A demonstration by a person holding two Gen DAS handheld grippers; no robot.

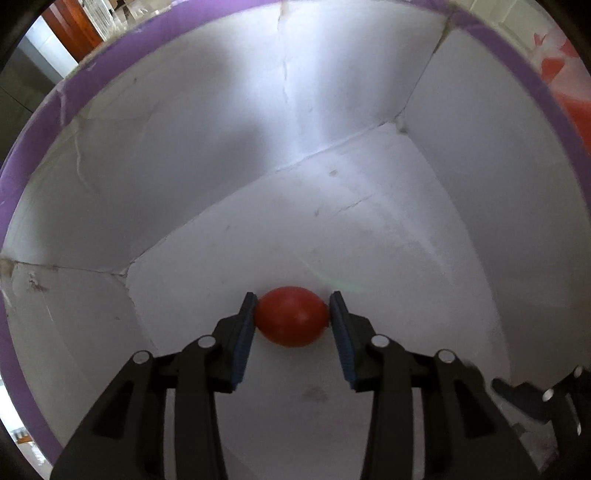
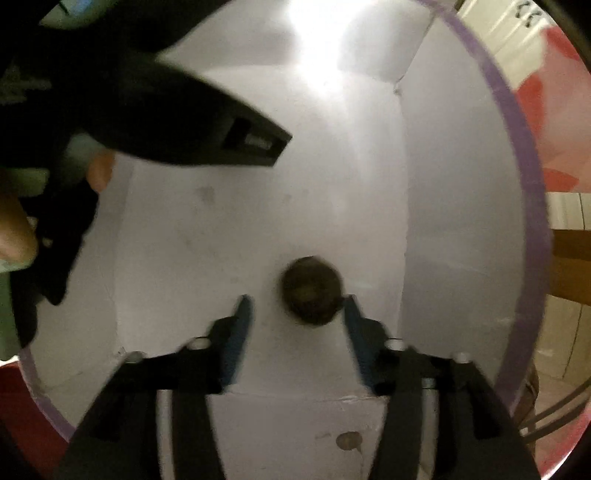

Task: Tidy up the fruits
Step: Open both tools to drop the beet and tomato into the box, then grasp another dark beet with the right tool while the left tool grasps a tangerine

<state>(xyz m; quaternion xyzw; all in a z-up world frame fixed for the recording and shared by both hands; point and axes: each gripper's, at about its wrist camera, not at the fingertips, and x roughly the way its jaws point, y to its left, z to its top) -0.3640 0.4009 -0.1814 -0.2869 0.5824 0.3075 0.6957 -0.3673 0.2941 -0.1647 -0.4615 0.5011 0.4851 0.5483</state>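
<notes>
Likely home: wooden door (image 1: 79, 31), tiled floor (image 2: 565, 332) beyond box.

Nothing legible here, folks. In the right wrist view, a few dark marks (image 2: 529, 14) sit on a pale surface past the box's rim at top right, too blurred and small to read. The left wrist view carries no lettering, labels or numbers at all.

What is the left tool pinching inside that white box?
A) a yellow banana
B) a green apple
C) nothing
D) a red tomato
D: in the left wrist view, the left tool's two blue pads press on either side of a red tomato over the floor of the white box.
</notes>
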